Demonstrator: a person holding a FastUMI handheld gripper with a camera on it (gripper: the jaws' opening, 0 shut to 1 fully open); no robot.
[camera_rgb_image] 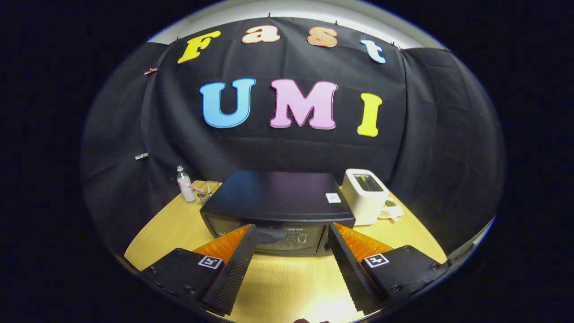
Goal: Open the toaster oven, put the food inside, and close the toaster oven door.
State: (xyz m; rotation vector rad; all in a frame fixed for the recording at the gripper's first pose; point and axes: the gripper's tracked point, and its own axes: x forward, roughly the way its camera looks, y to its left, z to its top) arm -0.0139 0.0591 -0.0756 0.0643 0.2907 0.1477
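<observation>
A black toaster oven stands on the wooden table, just ahead of my fingers. Its glass door faces me and is closed, with a dark handle across the front. My gripper is open, held above the table in front of the door, with nothing between the fingers. The two fingertips frame the door's middle. No food is visible from here.
A white slot toaster sits right beside the oven on its right, with a coiled cord behind it. Left of the oven stand a small clear bottle and a glass container. Black cloth walls surround the table.
</observation>
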